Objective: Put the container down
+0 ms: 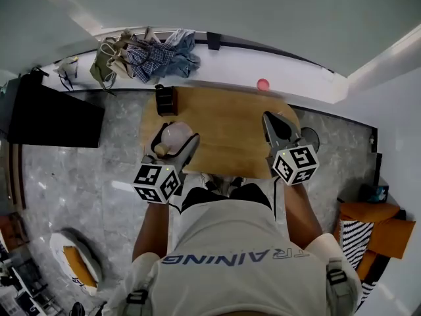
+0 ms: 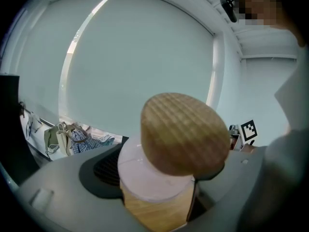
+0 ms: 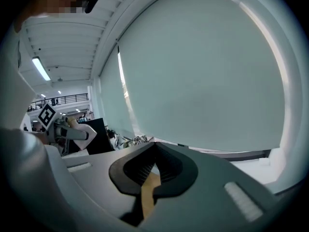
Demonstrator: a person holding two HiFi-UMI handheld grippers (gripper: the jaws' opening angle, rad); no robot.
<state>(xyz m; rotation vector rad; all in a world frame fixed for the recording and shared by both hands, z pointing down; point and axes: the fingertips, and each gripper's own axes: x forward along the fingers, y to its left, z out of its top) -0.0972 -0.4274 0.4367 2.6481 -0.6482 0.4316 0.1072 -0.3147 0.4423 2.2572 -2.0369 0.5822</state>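
Note:
The container (image 1: 175, 135) is a clear jar with a rounded wooden lid (image 2: 186, 134). It sits tilted between the jaws of my left gripper (image 1: 173, 147), which is shut on the jar's body (image 2: 145, 180), over the near-left part of the wooden table (image 1: 227, 133). I cannot tell whether the jar touches the tabletop. My right gripper (image 1: 277, 128) hovers over the table's near-right corner. Its jaws are shut, nothing is held, and only a thin strip of table wood (image 3: 148, 192) shows below the tips.
A dark holder (image 1: 166, 100) stands at the table's far-left corner. A pink ball (image 1: 263, 83) lies on the white ledge behind, beside a heap of clothes and bags (image 1: 148, 54). A black panel (image 1: 52, 116) stands to the left, an orange seat (image 1: 375, 226) to the right.

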